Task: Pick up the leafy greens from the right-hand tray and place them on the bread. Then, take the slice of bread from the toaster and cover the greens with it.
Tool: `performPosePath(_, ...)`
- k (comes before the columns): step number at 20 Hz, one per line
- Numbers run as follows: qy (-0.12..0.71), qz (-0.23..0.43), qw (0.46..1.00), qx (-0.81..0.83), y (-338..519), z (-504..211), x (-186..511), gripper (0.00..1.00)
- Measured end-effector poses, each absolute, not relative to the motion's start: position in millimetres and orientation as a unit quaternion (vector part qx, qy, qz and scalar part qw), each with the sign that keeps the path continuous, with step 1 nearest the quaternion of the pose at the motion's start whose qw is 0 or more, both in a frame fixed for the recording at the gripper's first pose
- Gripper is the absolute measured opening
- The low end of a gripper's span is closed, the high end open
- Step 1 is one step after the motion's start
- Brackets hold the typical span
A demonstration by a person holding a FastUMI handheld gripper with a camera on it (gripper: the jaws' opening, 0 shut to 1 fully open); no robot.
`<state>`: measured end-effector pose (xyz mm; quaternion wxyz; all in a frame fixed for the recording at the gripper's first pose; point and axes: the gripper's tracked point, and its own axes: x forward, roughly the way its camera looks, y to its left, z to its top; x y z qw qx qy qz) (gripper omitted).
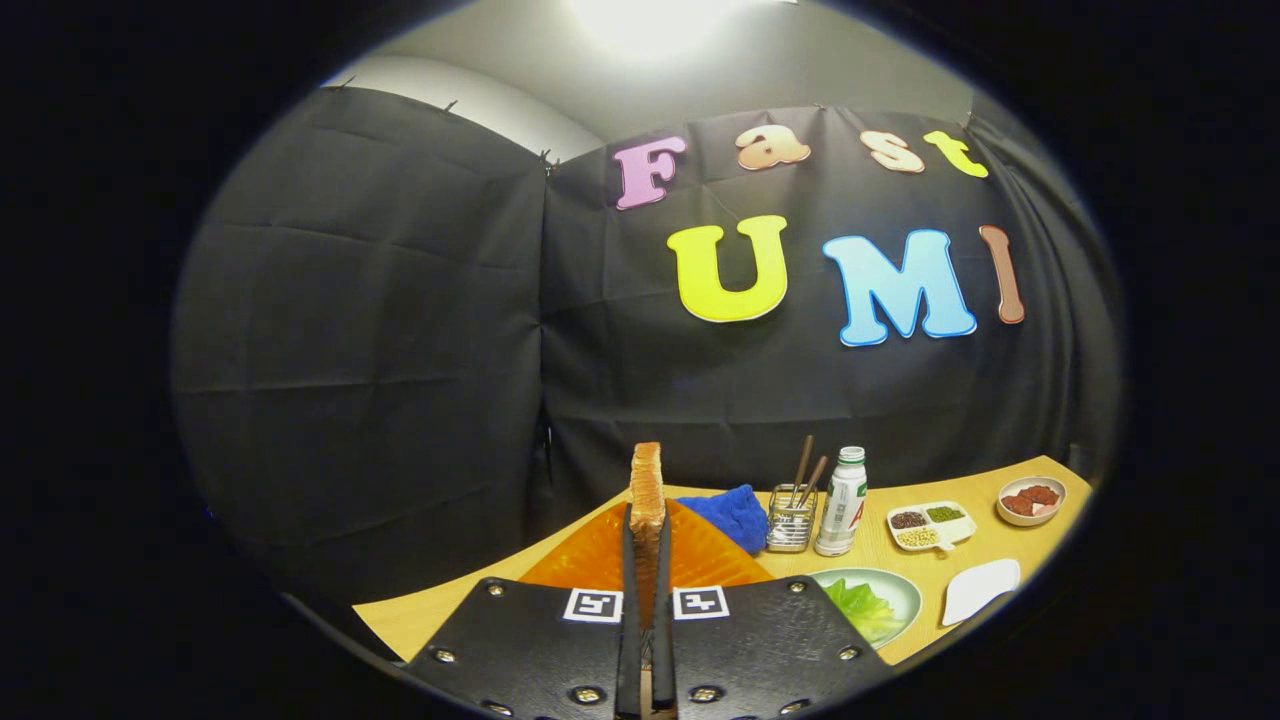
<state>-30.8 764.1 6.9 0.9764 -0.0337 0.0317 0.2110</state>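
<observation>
Bread slice [647, 490] is standing on edge, clamped between my gripper [646, 560] fingers above the orange mat [590, 555]. I am judging this as the second step: carrying the toast to cover the greens. Leafy greens [860, 605] are lying on a pale plate [905, 590] right of the mat; whether bread is lying beneath them I cannot tell. Next I am needing to swing right, tilt flat, and lower.
</observation>
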Motion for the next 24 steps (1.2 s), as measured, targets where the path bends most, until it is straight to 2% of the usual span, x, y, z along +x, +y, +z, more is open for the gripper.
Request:
performPosePath(7,0.016,0.224,0.974,-0.039,727,24,-33,0.04)
performPosePath(11,0.003,0.196,0.978,-0.072,687,18,-27,0.04)
performPosePath(24,0.042,0.151,0.983,-0.091,607,-22,-8,0.04)
